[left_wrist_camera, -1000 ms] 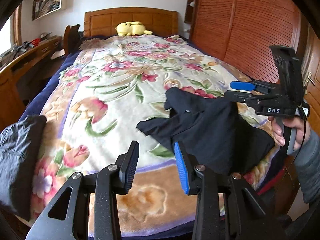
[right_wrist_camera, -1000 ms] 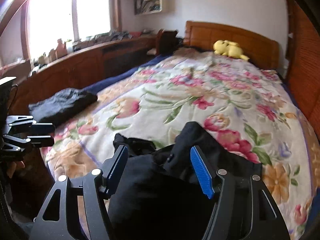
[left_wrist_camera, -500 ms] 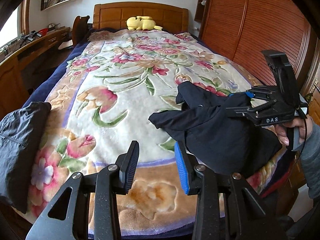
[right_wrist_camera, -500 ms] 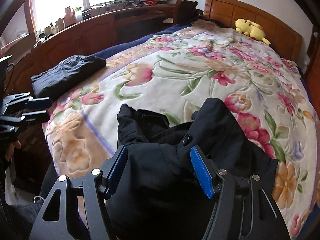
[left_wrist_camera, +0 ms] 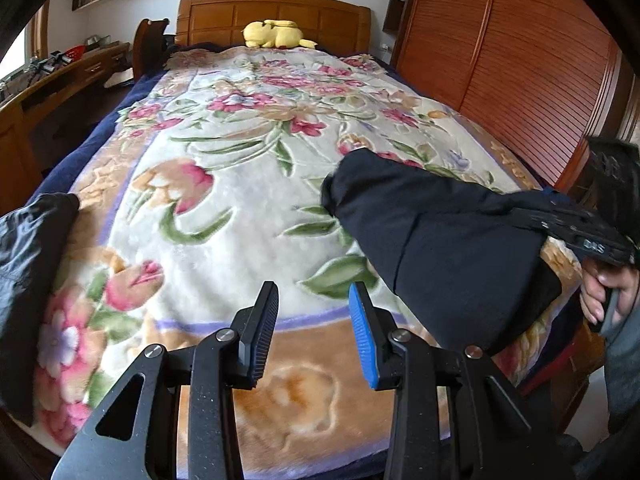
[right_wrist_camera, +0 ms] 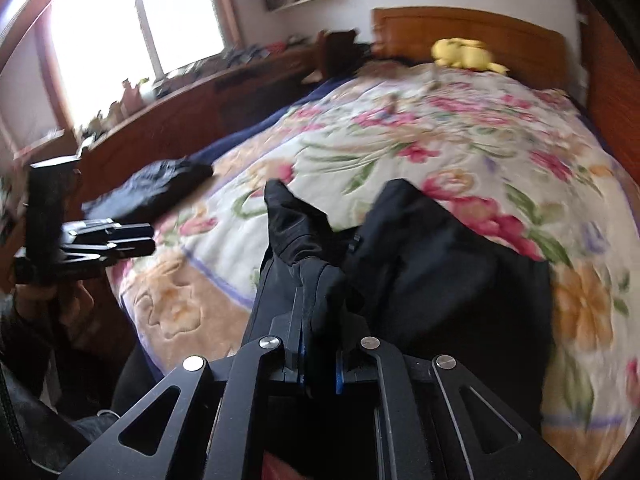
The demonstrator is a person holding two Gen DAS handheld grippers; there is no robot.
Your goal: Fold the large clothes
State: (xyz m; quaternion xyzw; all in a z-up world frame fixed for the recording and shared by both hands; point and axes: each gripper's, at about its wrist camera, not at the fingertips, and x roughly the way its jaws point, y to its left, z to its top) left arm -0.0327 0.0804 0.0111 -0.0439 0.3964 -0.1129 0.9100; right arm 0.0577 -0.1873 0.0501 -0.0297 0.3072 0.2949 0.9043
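Floral blanket [left_wrist_camera: 240, 200] covering the bed, black garment [left_wrist_camera: 448, 248] lying bunched at its near right corner, right gripper [right_wrist_camera: 318, 354] clamping a fold of it, left gripper [left_wrist_camera: 314, 328] hanging wide apart, holding nothing, folded dark clothes [left_wrist_camera: 28, 272] sitting near left, yellow plush toy [left_wrist_camera: 276, 34] lying far by the headboard.

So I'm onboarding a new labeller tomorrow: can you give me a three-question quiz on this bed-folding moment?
1. True or false: the left gripper is open and holds nothing.
2. What does the right gripper grip? A) black garment B) yellow plush toy C) floral blanket
3. Fill in: a second dark folded garment lies at the bed's ___ edge, seen from the left wrist.

Key: 1 true; 2 A; 3 left
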